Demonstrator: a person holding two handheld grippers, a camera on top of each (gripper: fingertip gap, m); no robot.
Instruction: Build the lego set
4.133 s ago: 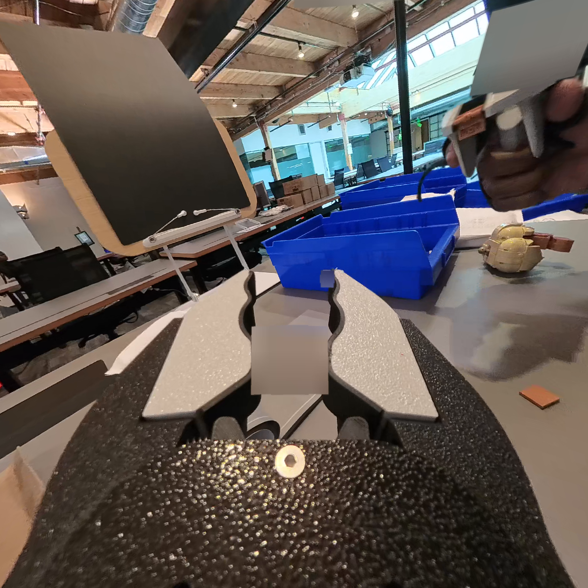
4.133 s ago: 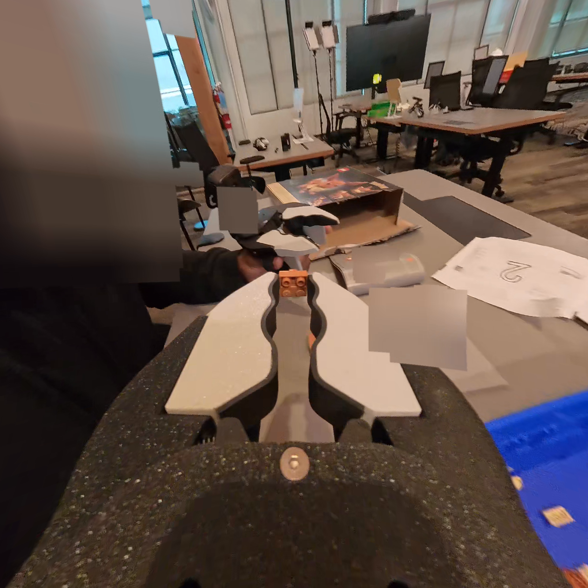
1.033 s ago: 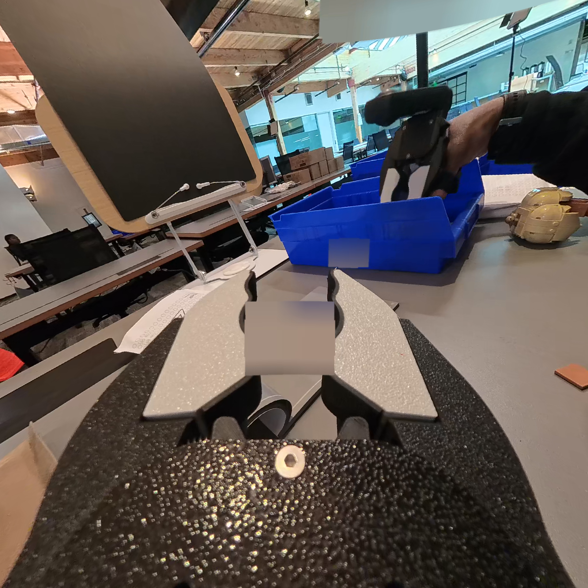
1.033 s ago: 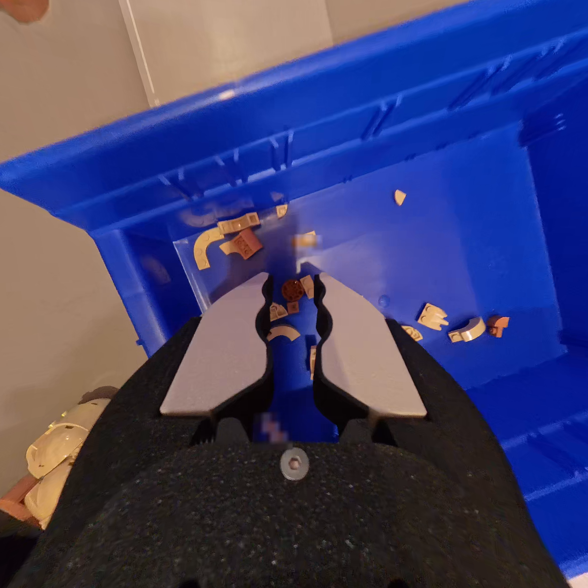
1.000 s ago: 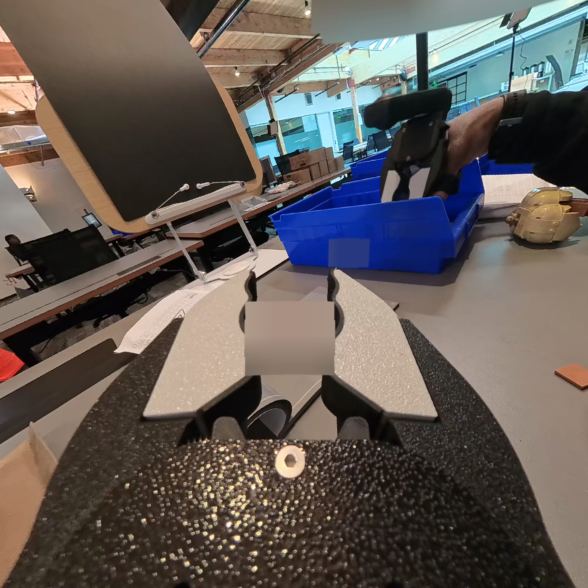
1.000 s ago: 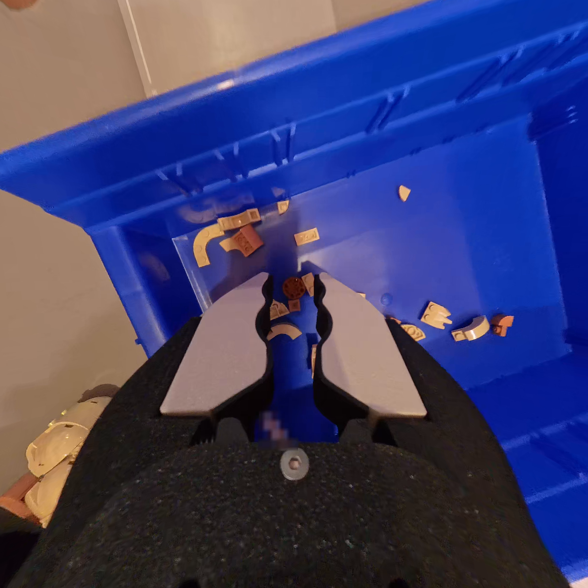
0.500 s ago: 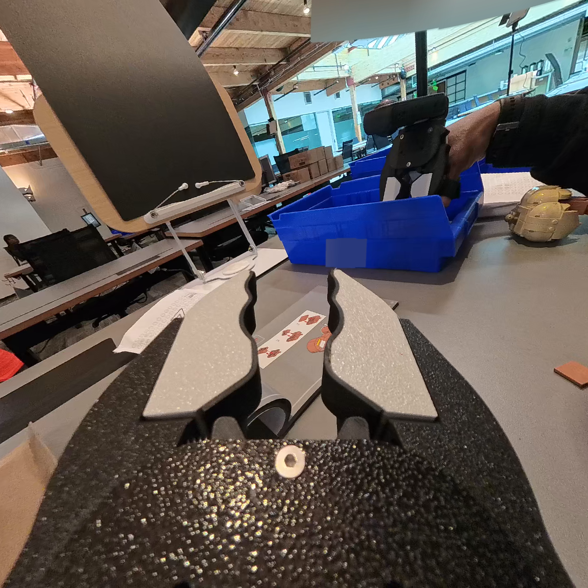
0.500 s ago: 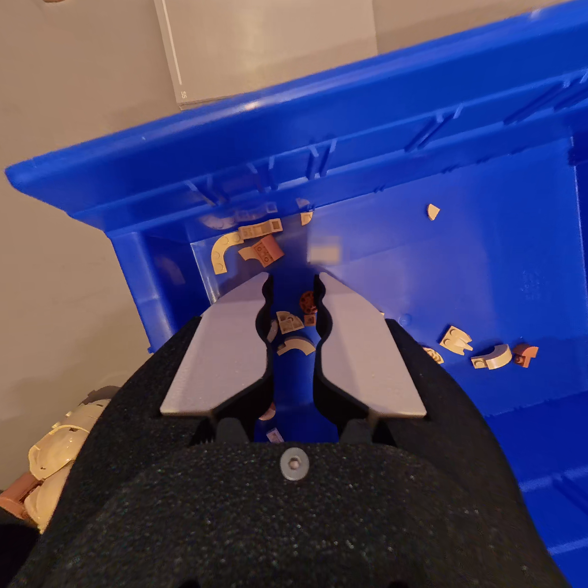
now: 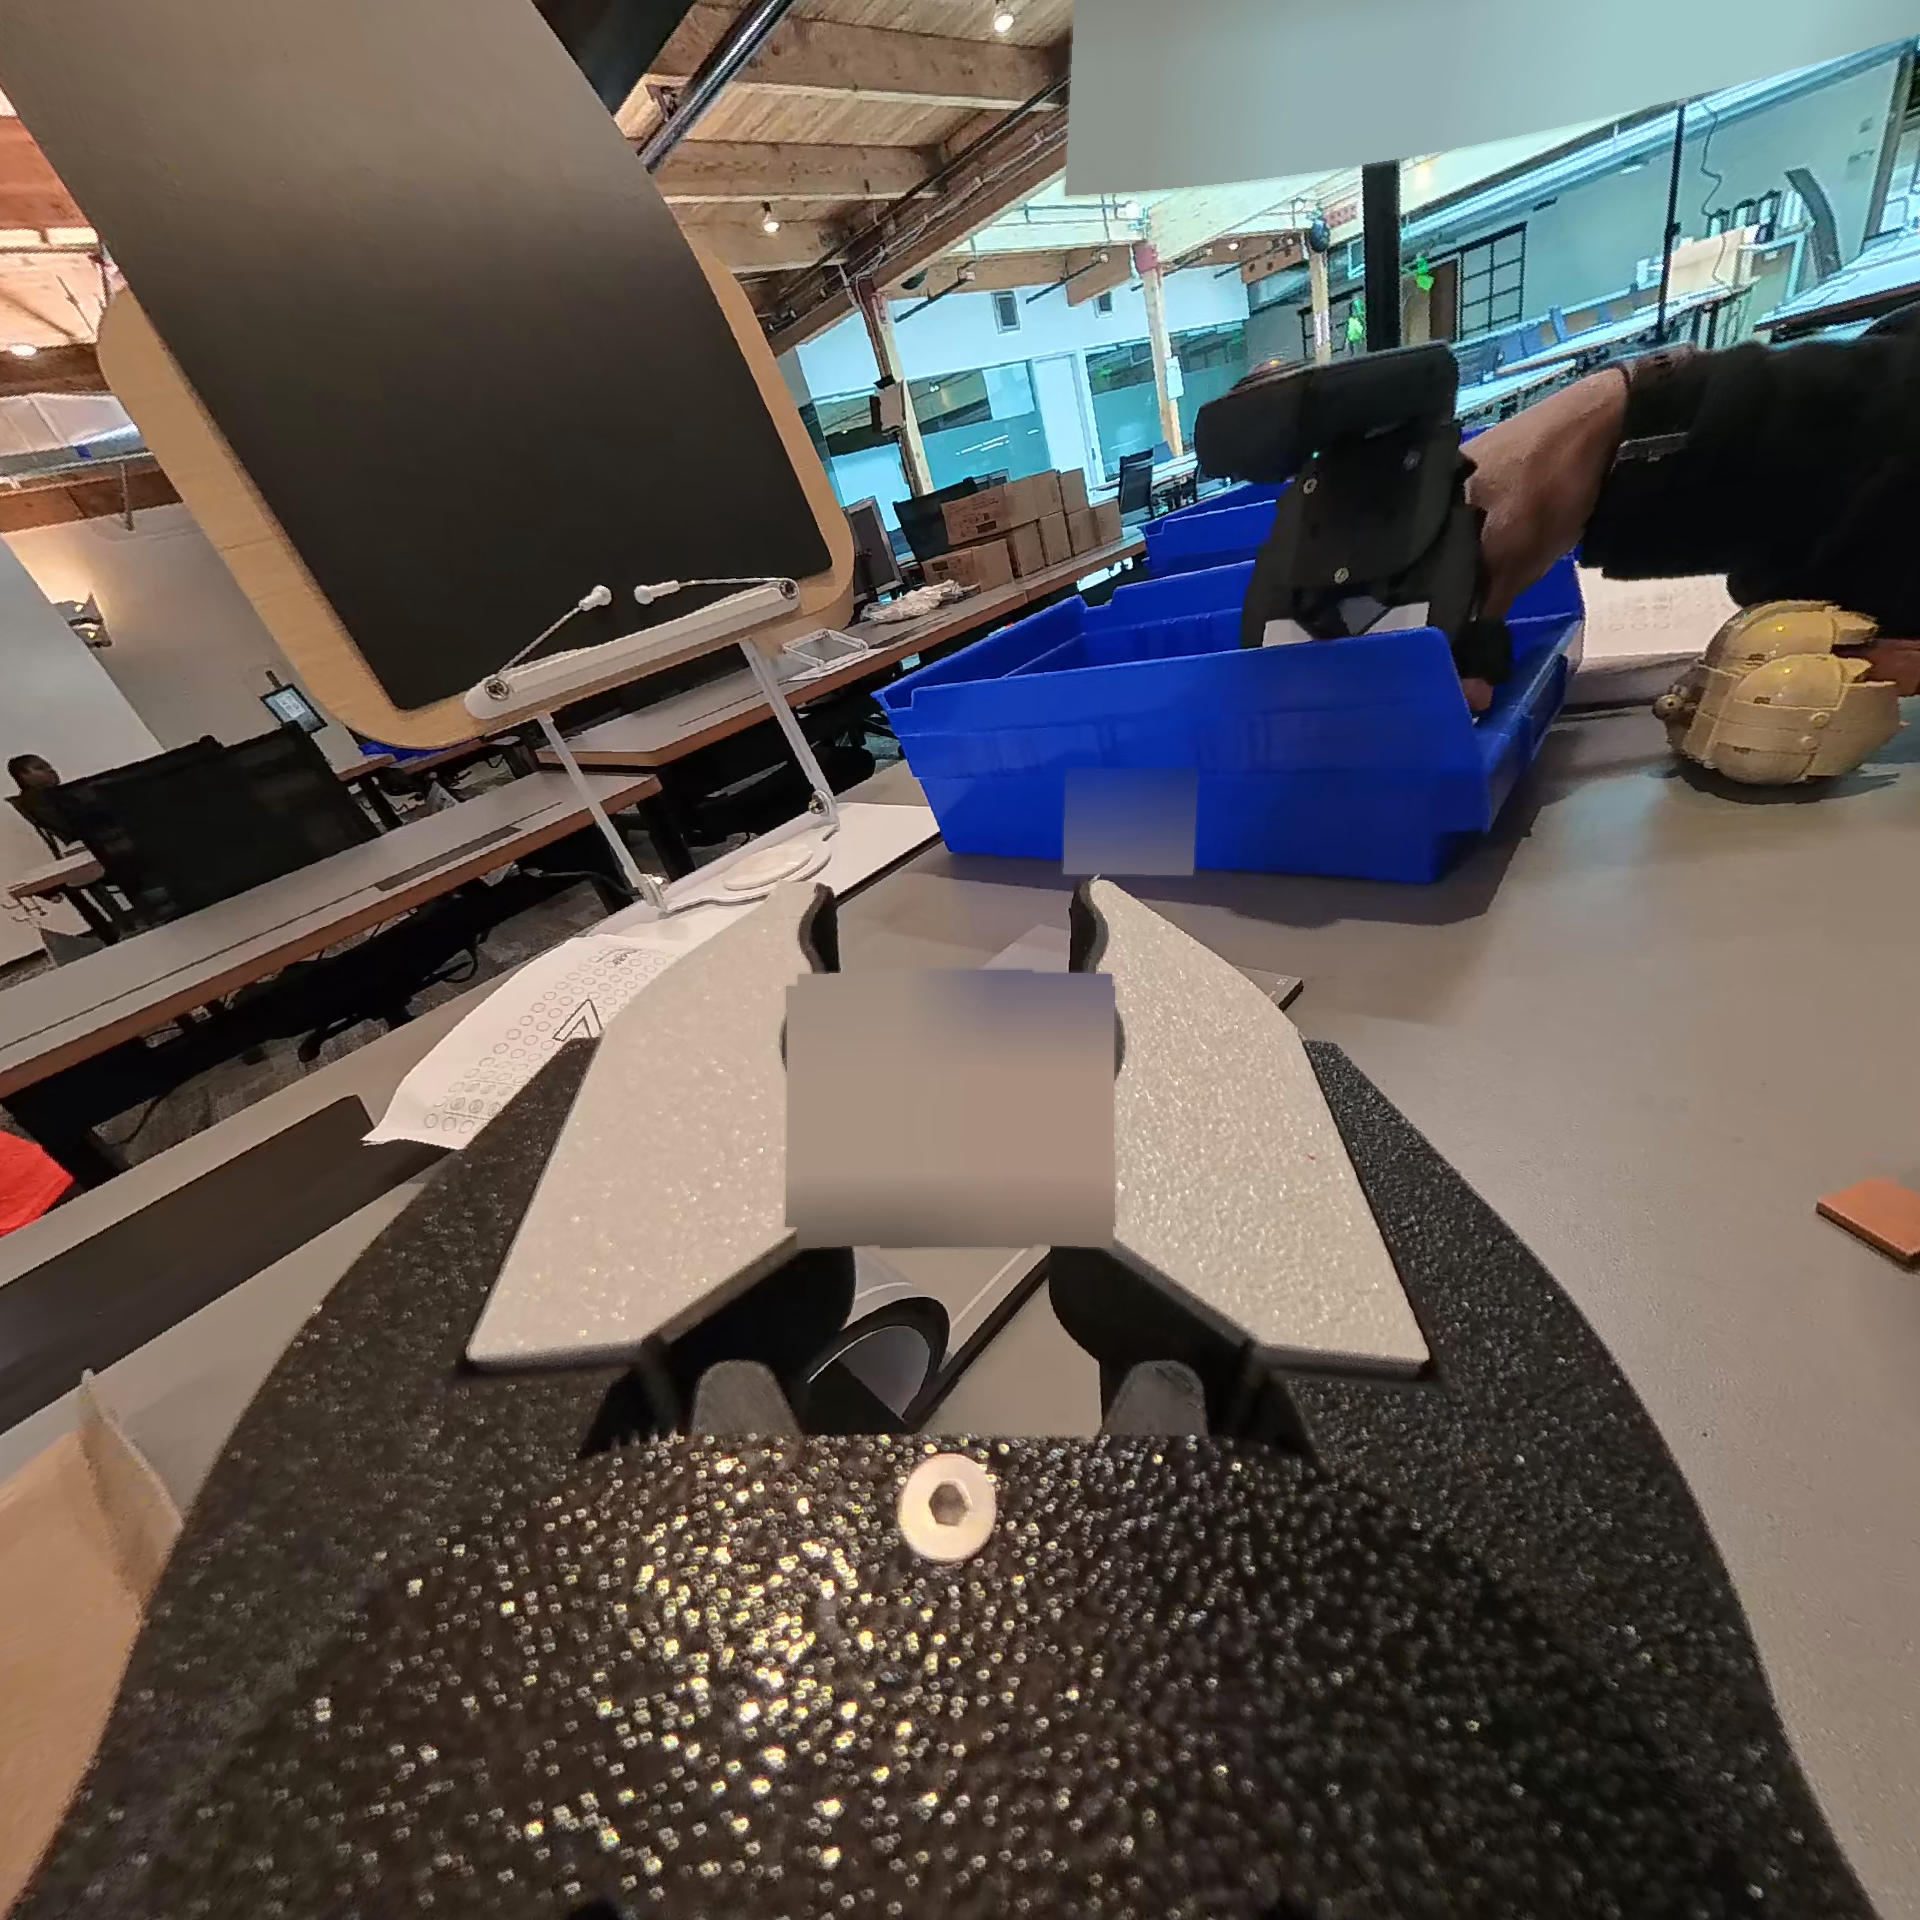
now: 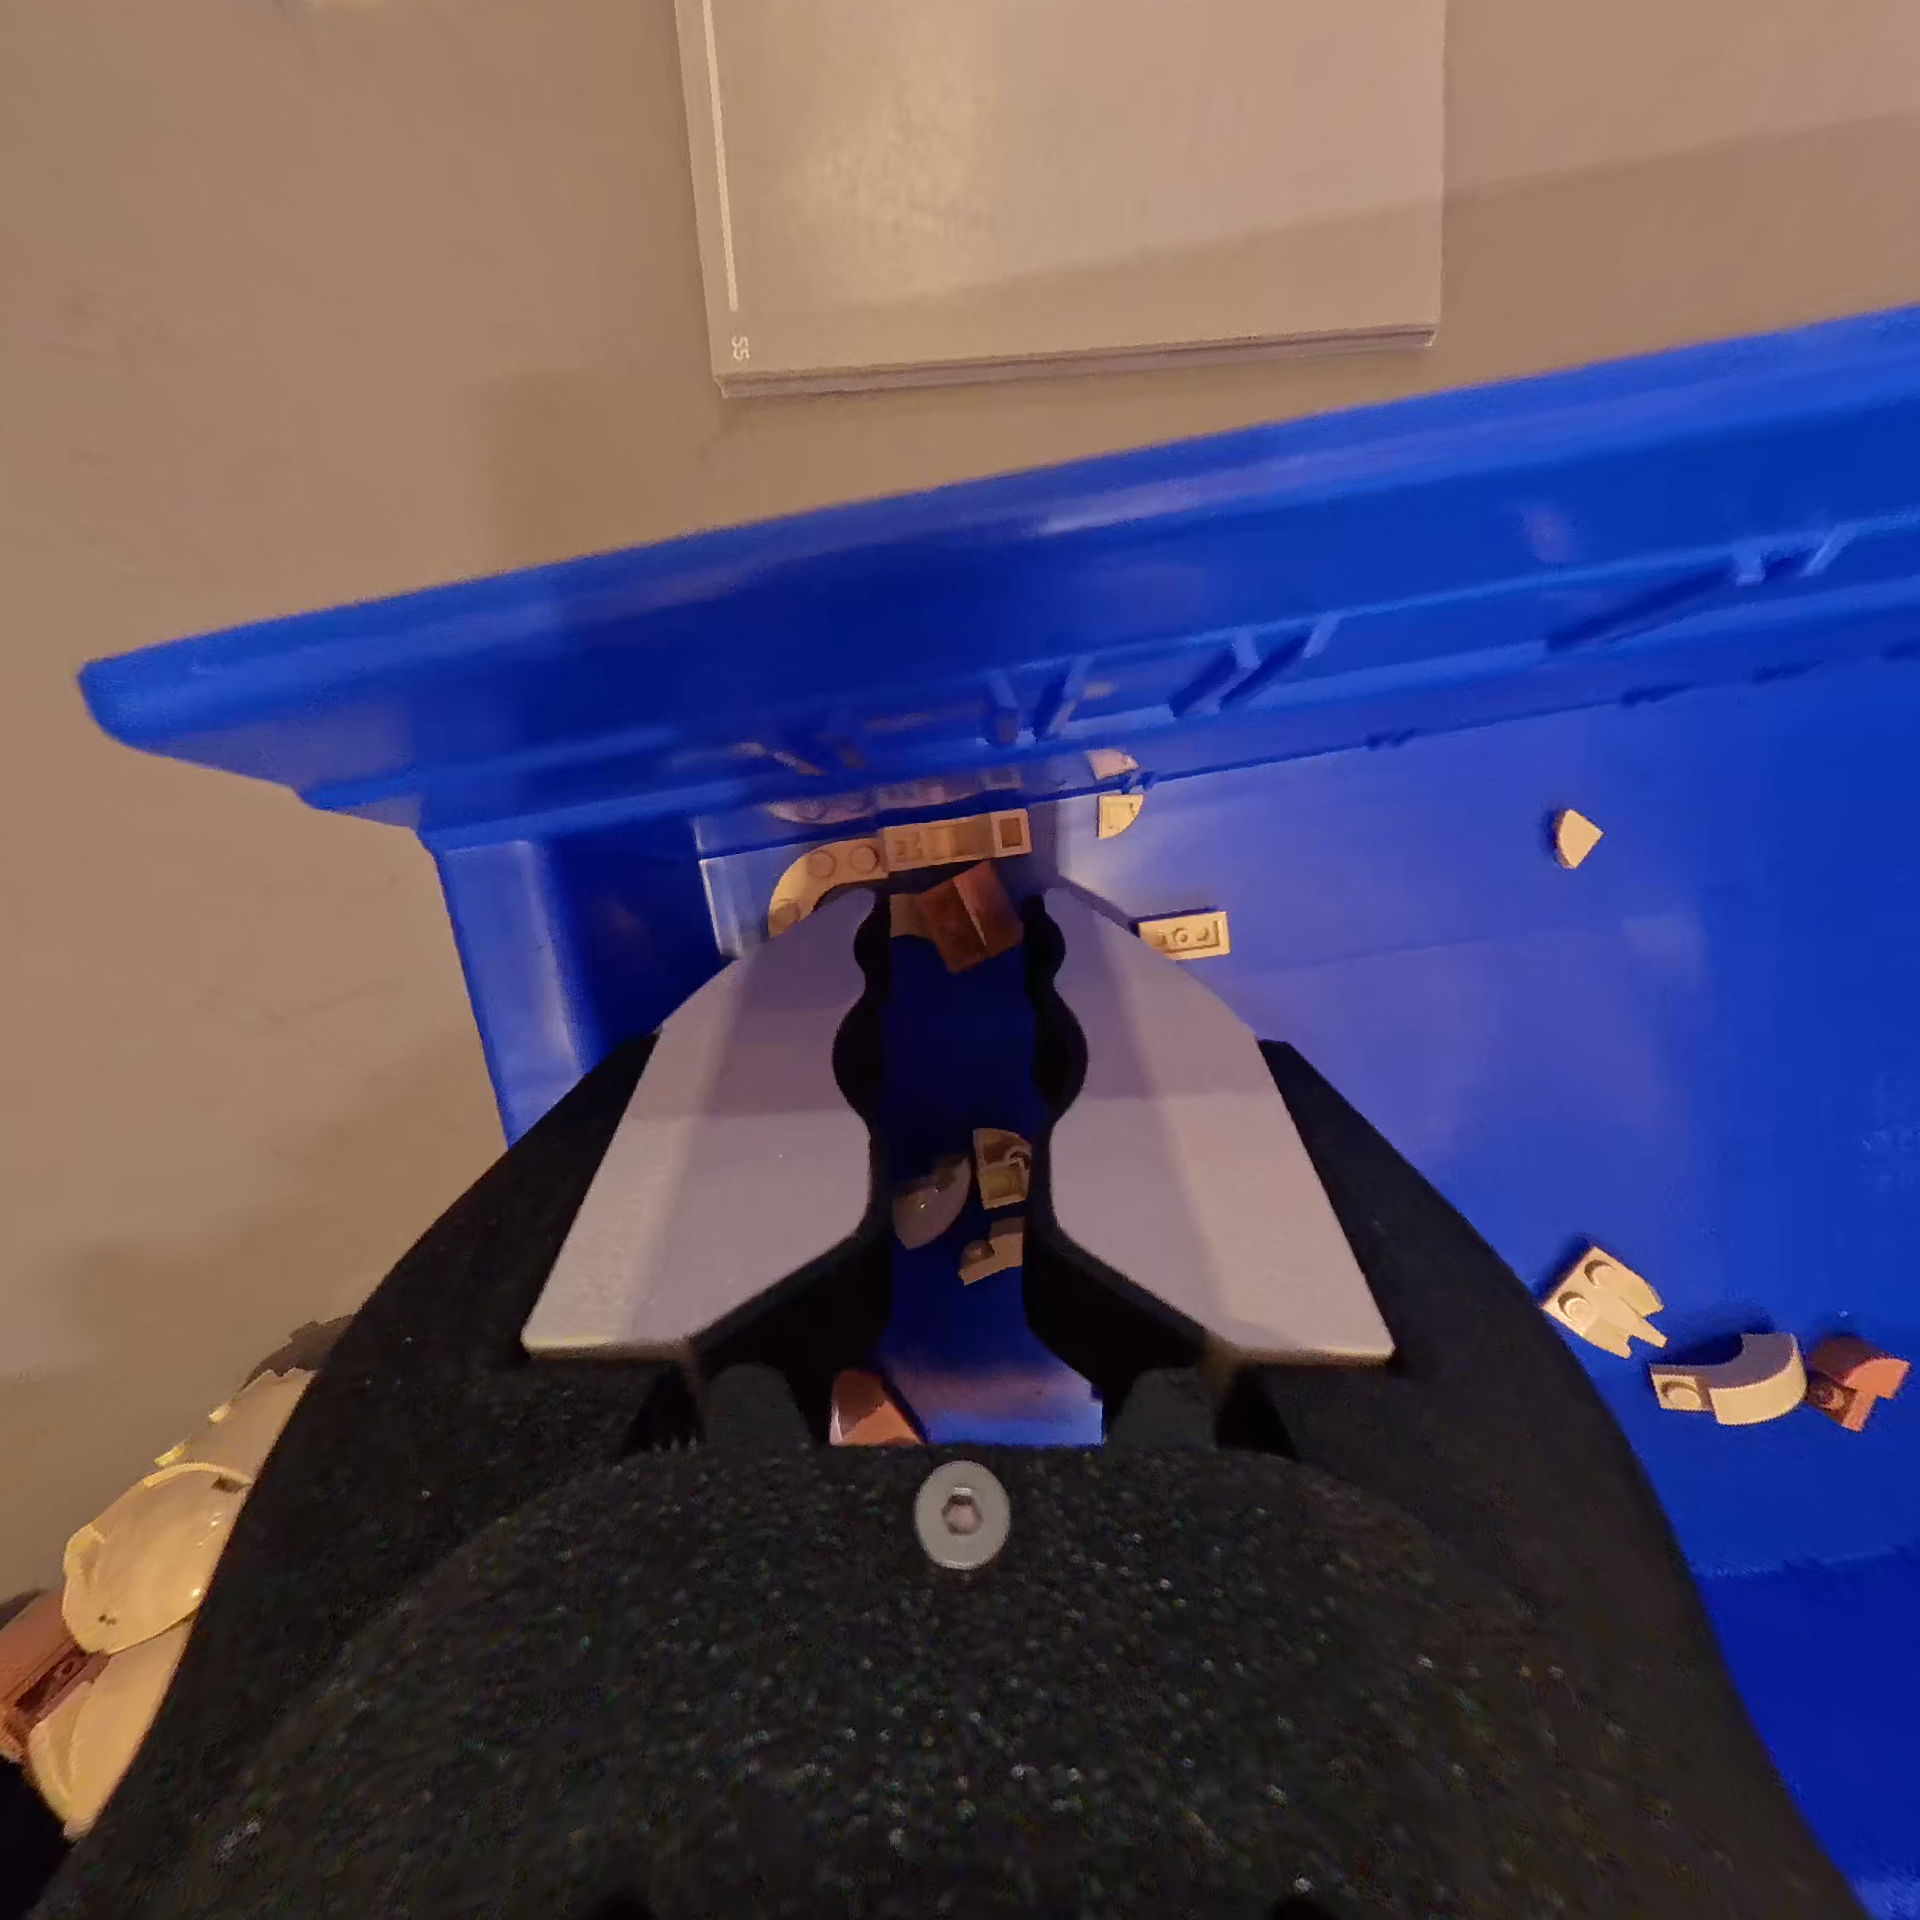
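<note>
In near-left corner of blue plastic bin (image 10: 1558,1039), right gripper (image 10: 954,925) jaws apart around brown angled brick (image 10: 956,925), unclamped; brick could skid into wall. Left gripper (image 9: 948,914) jaws apart, idle above grey table (image 9: 1558,1039).

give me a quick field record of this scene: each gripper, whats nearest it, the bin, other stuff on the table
left gripper: fingers apart, nothing between the tips, low over the grey table
under left gripper: printed booklet, partly blurred over
right gripper: reaching into the blue bin, fingers apart
nearest right gripper: brown brick at the fingertips; contact unclear
bin contents: scattered tan pieces
beside bin: tan rounded model
also on table: flat brown plate, tilted board on a stand
</note>
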